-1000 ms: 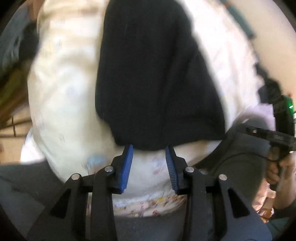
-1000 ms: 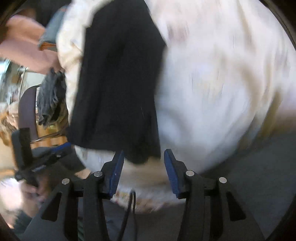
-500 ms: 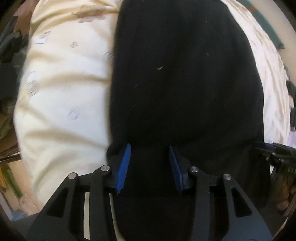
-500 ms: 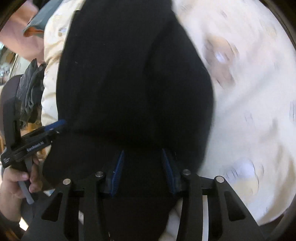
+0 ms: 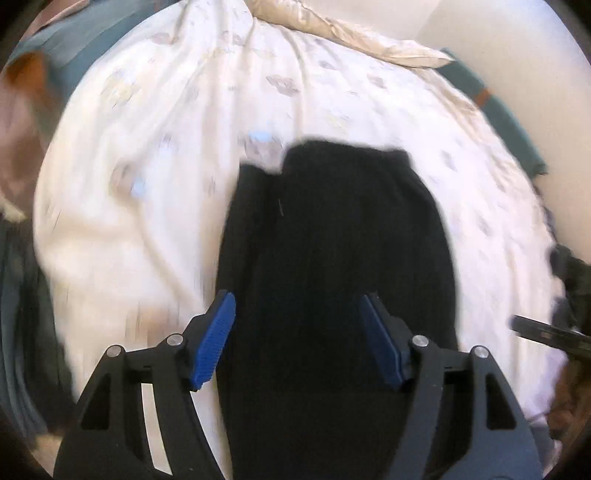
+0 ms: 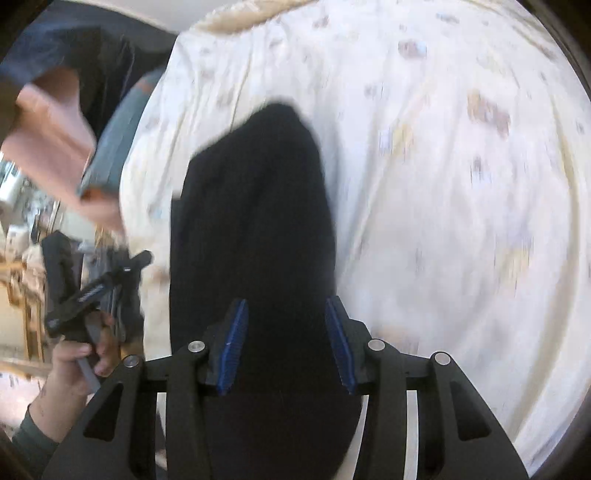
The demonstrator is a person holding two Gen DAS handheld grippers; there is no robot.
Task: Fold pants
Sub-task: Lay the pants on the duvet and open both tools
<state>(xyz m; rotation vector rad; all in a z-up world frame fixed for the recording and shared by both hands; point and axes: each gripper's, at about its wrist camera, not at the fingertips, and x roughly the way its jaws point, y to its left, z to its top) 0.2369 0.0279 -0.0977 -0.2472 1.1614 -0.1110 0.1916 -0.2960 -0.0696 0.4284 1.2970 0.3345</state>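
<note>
I am looking at matt black knit-cloth pants lying on a soft, creased, printed cream cotton bedsheet, between my ribbed blue rubbery pads on matt black plastic fingers with shiny metal pins.

You had a cream printed bedsheet spread wrinkled across the bed, a beige pillow at its far end, and a teal, orange-trimmed cloth along the edge.

You are in a home bedroom, a bed with a cream printed sheet, a crumpled pillow, clothes heaped beside it, wooden furniture
</note>
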